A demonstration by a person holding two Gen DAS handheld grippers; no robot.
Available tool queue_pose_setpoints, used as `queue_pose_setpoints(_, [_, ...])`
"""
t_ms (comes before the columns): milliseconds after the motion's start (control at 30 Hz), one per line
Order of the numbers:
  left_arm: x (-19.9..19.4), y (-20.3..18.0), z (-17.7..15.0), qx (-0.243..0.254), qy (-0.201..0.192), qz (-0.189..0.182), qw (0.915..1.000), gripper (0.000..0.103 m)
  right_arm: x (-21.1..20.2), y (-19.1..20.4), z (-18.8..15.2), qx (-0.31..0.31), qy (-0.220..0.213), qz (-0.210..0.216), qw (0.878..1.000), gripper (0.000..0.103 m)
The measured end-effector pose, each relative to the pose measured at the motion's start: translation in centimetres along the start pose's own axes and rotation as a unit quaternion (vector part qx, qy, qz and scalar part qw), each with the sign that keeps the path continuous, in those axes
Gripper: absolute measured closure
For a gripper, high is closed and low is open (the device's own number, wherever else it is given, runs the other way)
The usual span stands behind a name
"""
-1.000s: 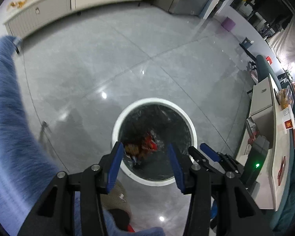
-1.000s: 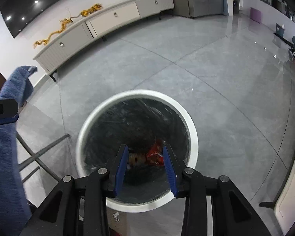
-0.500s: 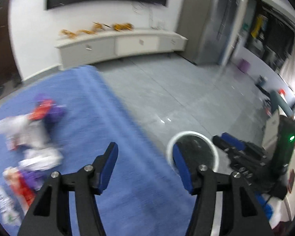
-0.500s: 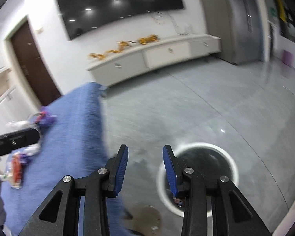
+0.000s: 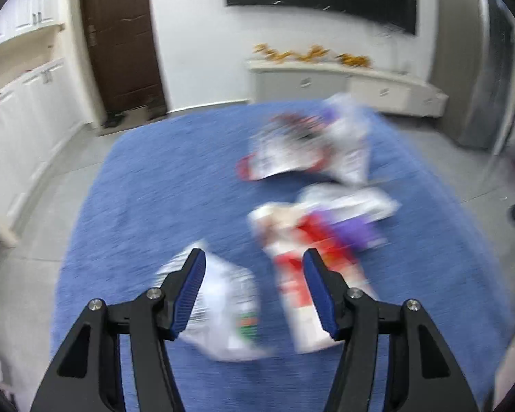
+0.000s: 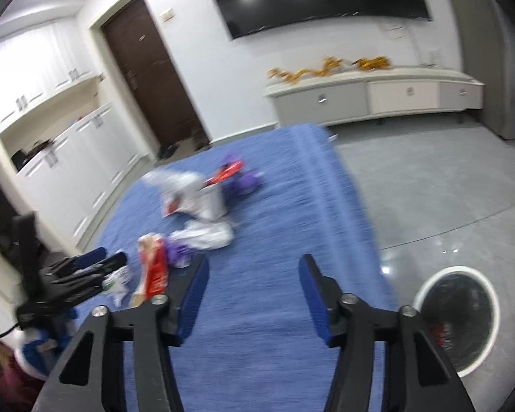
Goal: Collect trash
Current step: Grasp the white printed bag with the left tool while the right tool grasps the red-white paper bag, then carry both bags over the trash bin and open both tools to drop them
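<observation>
Several crumpled wrappers lie on a blue cloth-covered table [image 5: 147,206]. In the left wrist view a white wrapper [image 5: 226,305] and a red-and-white packet [image 5: 302,274] lie just under my open, empty left gripper [image 5: 254,288]. A white-and-red bag [image 5: 292,151] lies further back. My right gripper [image 6: 254,288] is open and empty above the bare right part of the table [image 6: 274,309]. The white-rimmed trash bin [image 6: 460,312] with a black liner stands on the floor at the right. My left gripper [image 6: 86,267] also shows at the left in the right wrist view, near the red packet [image 6: 154,271].
A dark door [image 5: 120,41], white cupboards [image 5: 13,127] and a low white sideboard [image 6: 370,99] line the walls. Grey tiled floor [image 6: 446,189] surrounds the table. The images are motion-blurred.
Both grippers have swung away from above the trash bin and now face the table with the wrappers. The right gripper's jaws have opened wider.
</observation>
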State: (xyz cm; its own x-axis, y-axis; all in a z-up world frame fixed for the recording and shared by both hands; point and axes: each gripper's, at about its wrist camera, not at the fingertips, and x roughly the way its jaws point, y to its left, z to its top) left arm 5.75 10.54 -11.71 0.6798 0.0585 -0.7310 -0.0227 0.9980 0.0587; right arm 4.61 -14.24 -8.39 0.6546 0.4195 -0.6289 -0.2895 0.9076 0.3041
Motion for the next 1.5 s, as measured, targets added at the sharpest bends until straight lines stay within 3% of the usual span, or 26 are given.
queue_pose_setpoints(167, [2.8,2.5,-2.1,-0.023,0.033,0.000,0.9992,0.046,4.5,4.4,-0.6,-0.026,0.055,0.036,0.998,0.047])
queue_pose_setpoints(433, [3.4,5.8,-3.3,-0.066,0.024,-0.027,0.9971,0.047,10.2,7.5,-1.4,-0.030,0.129,0.072,0.989,0.045])
queue_pose_setpoints(633, [2.2,7.0,-4.0,-0.084,0.020,-0.059,0.9945,0.059,13.8,8.5,-2.2,-0.025,0.162,0.075,0.984,0.045])
queue_pose_setpoints(767, [1.3,7.6,-4.6,-0.089,0.014,-0.083,0.9925,0.067,14.5,8.9,-2.0,-0.032,0.166,0.081,0.982,0.066])
queue_pose_setpoints(1033, [-0.4,8.4,-5.3,-0.090,0.001,-0.118,0.9890,0.084,13.5,9.9,-2.0,-0.044,0.147,0.097,0.983,0.080])
queue_pose_setpoints(1267, [-1.5,8.7,-5.2,-0.110,0.001,-0.134,0.9849,0.088,11.2,9.8,-2.4,-0.048,0.122,0.121,0.984,0.083])
queue_pose_setpoints(1500, [-3.9,7.5,-4.7,-0.095,-0.010,-0.120,0.9882,0.089,7.3,7.3,-1.7,-0.033,0.074,0.135,0.988,0.083])
